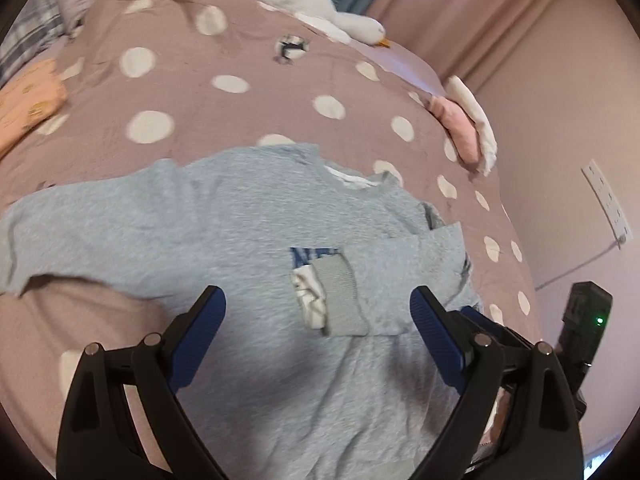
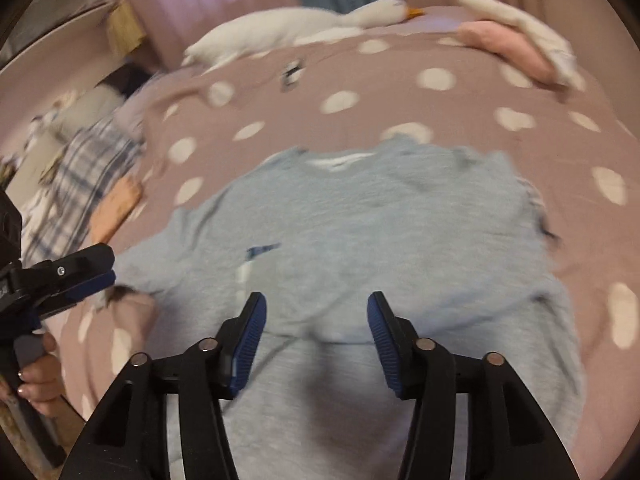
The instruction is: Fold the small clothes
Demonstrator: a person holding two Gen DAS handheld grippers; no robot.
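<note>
left tongs [image 1: 318,312] spread, empty, over the shirt's middle | grey sweatshirt [image 1: 224,220] flat on polka-dot bed [image 1: 224,120], right sleeve [image 1: 420,264] folded inward, left sleeve lying out left of shirt body, nearer left tongs | right tongs [image 2: 316,320] spread, empty, above folded sleeve

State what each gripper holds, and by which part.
Nothing is held. The left gripper and right gripper are both open above the grey sweatshirt, with no cloth between their fingers.
</note>
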